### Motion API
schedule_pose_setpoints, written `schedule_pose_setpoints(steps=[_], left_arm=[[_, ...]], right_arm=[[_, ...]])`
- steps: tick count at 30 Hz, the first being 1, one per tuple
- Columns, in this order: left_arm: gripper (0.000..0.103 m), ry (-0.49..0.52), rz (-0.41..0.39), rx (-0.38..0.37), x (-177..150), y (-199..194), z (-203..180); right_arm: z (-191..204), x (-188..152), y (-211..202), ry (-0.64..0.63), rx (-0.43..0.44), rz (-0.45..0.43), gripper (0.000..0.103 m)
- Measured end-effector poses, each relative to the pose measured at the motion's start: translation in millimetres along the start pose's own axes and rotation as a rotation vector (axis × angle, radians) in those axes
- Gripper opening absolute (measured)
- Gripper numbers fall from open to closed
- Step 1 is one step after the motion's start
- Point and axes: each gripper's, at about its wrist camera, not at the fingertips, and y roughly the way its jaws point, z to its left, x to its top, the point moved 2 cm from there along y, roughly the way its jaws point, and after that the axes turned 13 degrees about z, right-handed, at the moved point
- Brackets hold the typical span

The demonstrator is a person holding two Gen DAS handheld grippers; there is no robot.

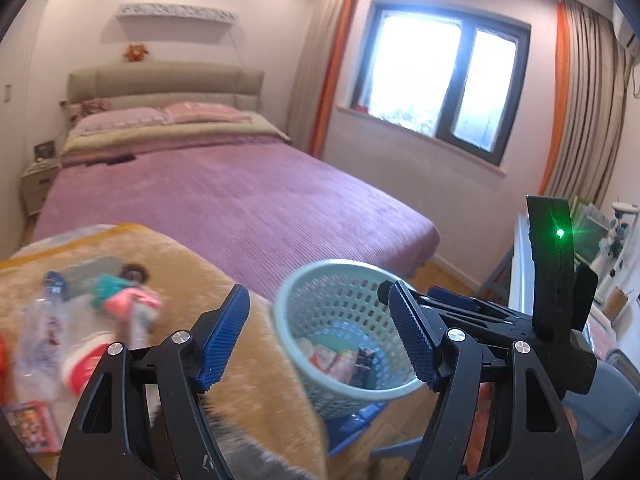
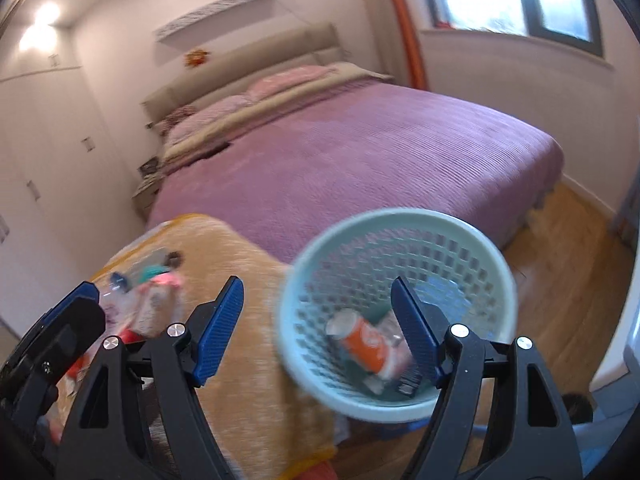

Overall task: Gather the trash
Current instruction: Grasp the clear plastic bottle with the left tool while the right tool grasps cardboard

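Both grippers: left gripper (image 1: 316, 336) and right gripper (image 2: 316, 328) wide open, holding nothing
Basket (image 2: 496, 264): just past right jaws, orange can (image 2: 366, 342) inside
Trash (image 1: 80, 320): left of jaws, on blanket (image 1: 248, 380)
Next: probably grab another piece

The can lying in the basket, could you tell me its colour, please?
Orange with silver ends; the can shows best in the right wrist view.

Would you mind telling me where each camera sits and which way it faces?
Left wrist: on the left gripper, facing the bed; its open blue fingers show, with the right gripper at right.
Right wrist: on the right gripper, tilted down over the basket holding an orange can; the left gripper shows at left.
Shared: bed, basket, trash-strewn blanket.
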Motion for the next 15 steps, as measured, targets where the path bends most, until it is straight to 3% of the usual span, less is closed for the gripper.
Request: schedule_pose_setpoints(steps=[7,15], left_arm=[[0.070,-0.093,-0.056,0.147,-10,-56,64],[0.070,-0.272,-0.019,0.284,-26,-80,170]], right_arm=[[78,-9,11,-0.150,0.081,0.025,0.072],[151,-23,47,-0.295,0.166,0.071,0.071]])
